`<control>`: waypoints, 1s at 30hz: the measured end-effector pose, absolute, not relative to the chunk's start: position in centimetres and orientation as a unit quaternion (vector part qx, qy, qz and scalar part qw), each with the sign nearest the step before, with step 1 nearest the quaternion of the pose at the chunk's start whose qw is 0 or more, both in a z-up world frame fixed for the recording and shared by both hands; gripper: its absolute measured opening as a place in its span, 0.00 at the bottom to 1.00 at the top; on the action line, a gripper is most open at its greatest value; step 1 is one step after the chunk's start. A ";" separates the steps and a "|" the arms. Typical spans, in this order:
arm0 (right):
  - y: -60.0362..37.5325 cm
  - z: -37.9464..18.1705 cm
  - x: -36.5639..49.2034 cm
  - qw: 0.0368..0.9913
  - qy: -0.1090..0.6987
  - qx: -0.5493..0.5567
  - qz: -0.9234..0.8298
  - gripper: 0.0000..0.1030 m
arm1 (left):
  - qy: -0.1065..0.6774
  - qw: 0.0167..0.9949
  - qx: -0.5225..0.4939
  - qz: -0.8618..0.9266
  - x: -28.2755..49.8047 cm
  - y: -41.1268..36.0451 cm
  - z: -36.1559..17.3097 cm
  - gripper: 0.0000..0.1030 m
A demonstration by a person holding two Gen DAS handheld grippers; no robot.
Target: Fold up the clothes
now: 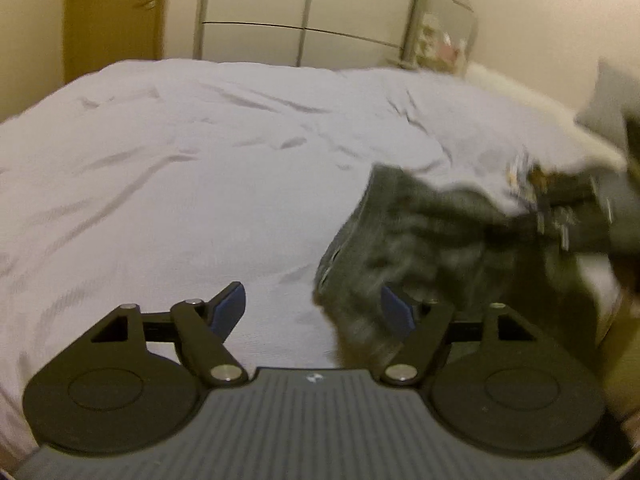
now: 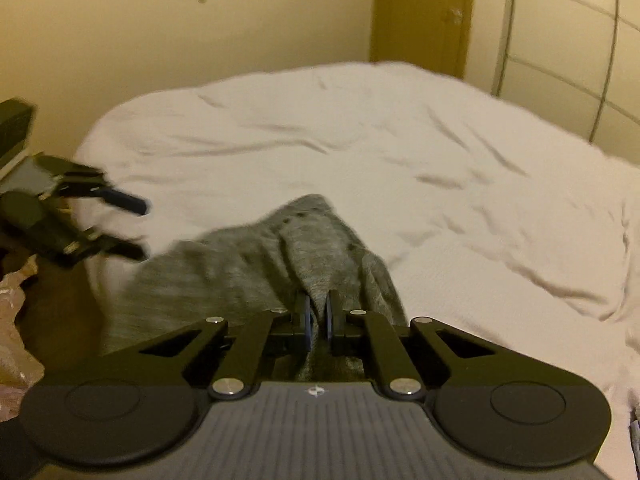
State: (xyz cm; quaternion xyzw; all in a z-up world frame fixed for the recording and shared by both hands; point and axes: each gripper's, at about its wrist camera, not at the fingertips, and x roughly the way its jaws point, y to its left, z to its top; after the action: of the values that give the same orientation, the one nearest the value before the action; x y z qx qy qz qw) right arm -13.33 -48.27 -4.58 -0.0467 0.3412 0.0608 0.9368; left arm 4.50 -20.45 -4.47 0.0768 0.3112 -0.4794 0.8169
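Note:
A grey knitted garment (image 2: 256, 256) lies bunched at the near edge of a white bed (image 2: 360, 160). My right gripper (image 2: 318, 320) is shut on a fold of the garment, which drapes ahead of it. In the left wrist view the garment (image 1: 420, 240) hangs blurred at the right, held up by the right gripper (image 1: 560, 204). My left gripper (image 1: 314, 304) is open and empty, just left of the garment, with its right pad against the cloth's edge. It also shows at the left of the right wrist view (image 2: 140, 228), jaws apart.
A white wardrobe (image 1: 304, 12) with metal rails and a brown door (image 1: 112, 12) stand behind the bed. A pillow (image 1: 608, 96) lies at the far right. Crumpled plastic (image 2: 16, 320) lies beside the bed at the lower left.

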 end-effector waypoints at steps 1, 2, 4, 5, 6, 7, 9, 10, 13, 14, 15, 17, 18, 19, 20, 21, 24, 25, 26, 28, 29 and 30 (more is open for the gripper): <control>-46.9 -4.6 -14.0 0.937 0.338 -0.065 0.067 0.07 | 0.318 0.814 0.064 -0.482 4.3 -20.4 -4.1 0.69; -45.8 -4.6 -14.4 0.936 0.335 -0.081 0.072 0.07 | 0.327 0.808 0.048 -0.487 4.2 -20.7 -3.9 0.70; -43.2 -5.4 -15.2 0.933 0.330 -0.117 0.081 0.07 | 0.345 0.795 0.016 -0.499 4.0 -21.2 -3.5 0.72; -42.2 -6.0 -15.4 0.932 0.328 -0.129 0.085 0.08 | 0.352 0.789 0.008 -0.504 3.9 -21.7 -3.5 0.72; -41.3 -6.6 -15.5 0.930 0.327 -0.140 0.088 0.08 | 0.359 0.782 0.001 -0.509 3.8 -22.2 -3.4 0.72; -40.3 -7.4 -15.6 0.929 0.325 -0.150 0.093 0.08 | 0.363 0.778 -0.003 -0.513 3.6 -22.9 -3.4 0.72; -38.8 -8.6 -15.8 0.929 0.318 -0.162 0.100 0.09 | 0.372 0.771 0.000 -0.517 3.6 -24.4 -3.6 0.72; -38.3 -9.0 -15.8 0.931 0.312 -0.160 0.102 0.09 | 0.376 0.769 0.005 -0.517 3.5 -25.3 -3.7 0.72; -37.1 -10.2 -16.0 0.936 0.296 -0.159 0.103 0.10 | 0.388 0.761 0.019 -0.520 3.3 -27.3 -4.5 0.60; -37.0 -10.4 -16.1 0.938 0.293 -0.153 0.105 0.11 | 0.392 0.762 0.023 -0.515 3.3 -27.7 -5.0 0.51; -37.0 -10.6 -16.1 0.938 0.293 -0.146 0.111 0.12 | 0.398 0.763 0.022 -0.509 3.5 -28.1 -5.3 0.44; -36.8 -10.8 -16.6 0.937 0.292 -0.150 0.124 0.15 | 0.400 0.766 0.025 -0.503 3.6 -28.4 -5.9 0.10; -36.7 -10.9 -17.0 0.935 0.292 -0.151 0.130 0.17 | 0.396 0.768 0.029 -0.502 3.7 -28.3 -6.1 0.09; -36.5 -11.0 -17.4 0.934 0.294 -0.153 0.136 0.17 | 0.391 0.769 0.027 -0.505 3.7 -27.8 -6.1 0.08; -36.8 -10.7 -17.9 0.936 0.290 -0.146 0.138 0.17 | 0.386 0.770 0.025 -0.508 3.7 -27.3 -6.1 0.08; -37.1 -10.3 -18.4 0.938 0.286 -0.137 0.139 0.18 | 0.381 0.773 0.025 -0.506 3.8 -26.4 -6.0 0.08; -38.9 -8.6 -20.6 0.958 0.240 -0.099 0.123 0.37 | 0.367 0.780 0.016 -0.506 4.3 -23.9 -5.6 0.07; -39.9 -8.1 -20.5 0.964 0.230 -0.083 0.109 0.45 | 0.362 0.782 0.012 -0.508 4.4 -23.1 -5.5 0.07; -40.9 -7.7 -20.2 0.968 0.223 -0.066 0.093 0.59 | 0.358 0.783 0.015 -0.509 4.4 -22.7 -5.3 0.07; -42.8 -6.8 -19.7 0.976 0.208 -0.032 0.061 0.70 | 0.350 0.784 0.021 -0.513 4.3 -22.0 -5.2 0.07; -43.9 -7.0 -18.5 0.975 0.216 -0.006 0.055 0.70 | 0.347 0.784 0.021 -0.514 4.3 -21.7 -5.1 0.07; -44.9 -7.4 -17.1 0.972 0.227 0.022 0.050 0.70 | 0.344 0.784 0.021 -0.516 4.3 -21.3 -5.1 0.07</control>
State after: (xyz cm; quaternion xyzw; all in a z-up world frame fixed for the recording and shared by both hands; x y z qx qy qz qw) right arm -17.06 -44.92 -7.41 0.0222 0.2273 0.0504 0.9723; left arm 4.32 -21.33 -5.11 0.0206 0.3440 -0.5160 0.7842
